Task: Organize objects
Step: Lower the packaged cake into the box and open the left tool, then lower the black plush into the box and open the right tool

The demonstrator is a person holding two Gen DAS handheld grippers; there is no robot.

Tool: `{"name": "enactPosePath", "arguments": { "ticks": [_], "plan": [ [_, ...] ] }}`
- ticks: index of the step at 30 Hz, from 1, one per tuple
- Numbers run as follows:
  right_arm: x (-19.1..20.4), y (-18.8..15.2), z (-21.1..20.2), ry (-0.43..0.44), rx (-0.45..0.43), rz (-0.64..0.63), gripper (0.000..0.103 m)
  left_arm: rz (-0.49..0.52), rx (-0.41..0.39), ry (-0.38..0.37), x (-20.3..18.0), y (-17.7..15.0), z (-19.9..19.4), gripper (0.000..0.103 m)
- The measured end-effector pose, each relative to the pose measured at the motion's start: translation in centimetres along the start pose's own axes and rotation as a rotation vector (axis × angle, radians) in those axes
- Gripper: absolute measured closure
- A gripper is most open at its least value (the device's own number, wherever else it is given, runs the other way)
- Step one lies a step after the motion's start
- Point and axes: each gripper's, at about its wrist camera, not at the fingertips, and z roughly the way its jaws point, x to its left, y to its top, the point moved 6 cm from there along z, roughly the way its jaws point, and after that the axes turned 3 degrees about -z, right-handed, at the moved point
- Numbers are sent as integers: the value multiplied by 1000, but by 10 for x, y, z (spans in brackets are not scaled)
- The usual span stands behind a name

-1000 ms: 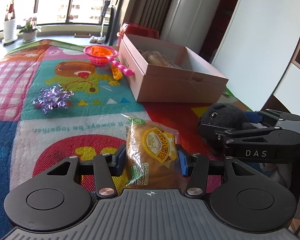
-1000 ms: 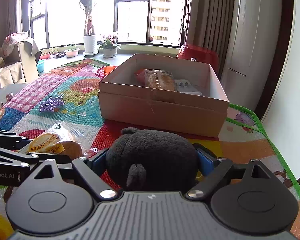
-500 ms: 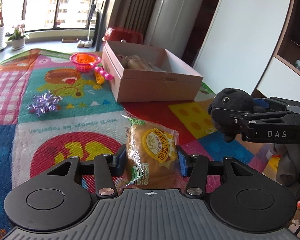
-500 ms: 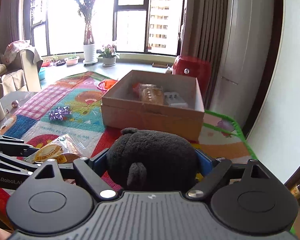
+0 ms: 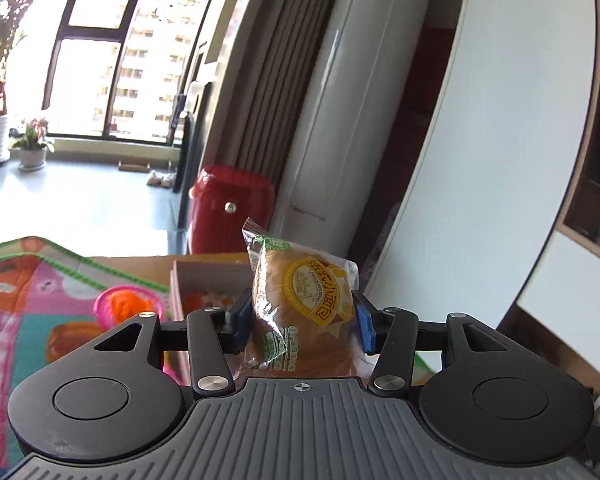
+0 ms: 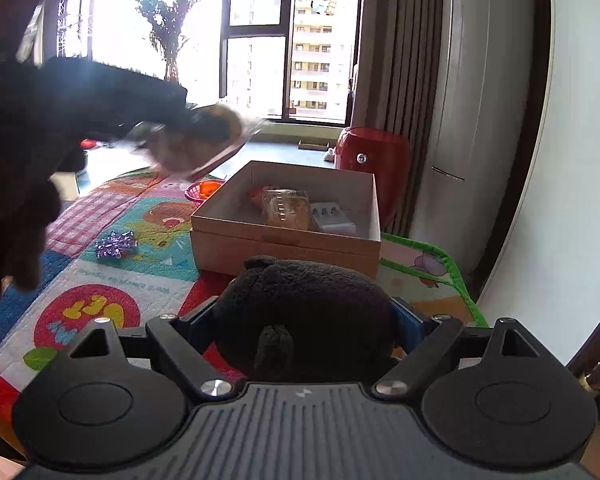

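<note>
My left gripper (image 5: 300, 322) is shut on a wrapped bread bun (image 5: 304, 312) and holds it raised in the air, level with the near edge of the open cardboard box (image 5: 204, 276). In the right wrist view the left gripper and bun (image 6: 196, 136) show blurred, high at the left above the mat. My right gripper (image 6: 306, 320) is shut on a black plush toy (image 6: 304, 308) and holds it above the mat, short of the box (image 6: 284, 246). The box holds a packaged bread (image 6: 288, 212) and a white pack (image 6: 334, 220).
A colourful play mat (image 6: 148, 280) covers the surface. A purple bow (image 6: 115, 243) lies on it left of the box. A pink basket (image 5: 130, 308) with orange contents sits beside the box. A red container (image 6: 374, 156) stands behind the box, near curtains and a white wall.
My left gripper has risen and tilted up with the bun, moving toward the box. My right gripper has lifted the plush toy higher and back from the box.
</note>
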Motion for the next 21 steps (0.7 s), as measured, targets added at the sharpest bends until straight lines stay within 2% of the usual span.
{"name": "enactPosePath", "arguments": {
  "ticks": [3,5,8,11,15,21],
  "plan": [
    [-1,-4,6,1,22,10,16,-93,116,33,21,-9,58,49],
    [-4,-7,9,-6,35,17,16,-144,123,35,34,-16,71,49],
    [-7,-6,14,-1,53,18,16,-143,60,15,45,-18,55,49],
    [-8,3,19,20,63,27,16,-113,33,43,61,-28,21,49],
    [-13,34,27,28,37,36,16,-57,110,193,84,-53,-7,49],
    [-8,109,41,7,-60,-5,16,-58,144,228,101,-71,-27,49]
  ]
}}
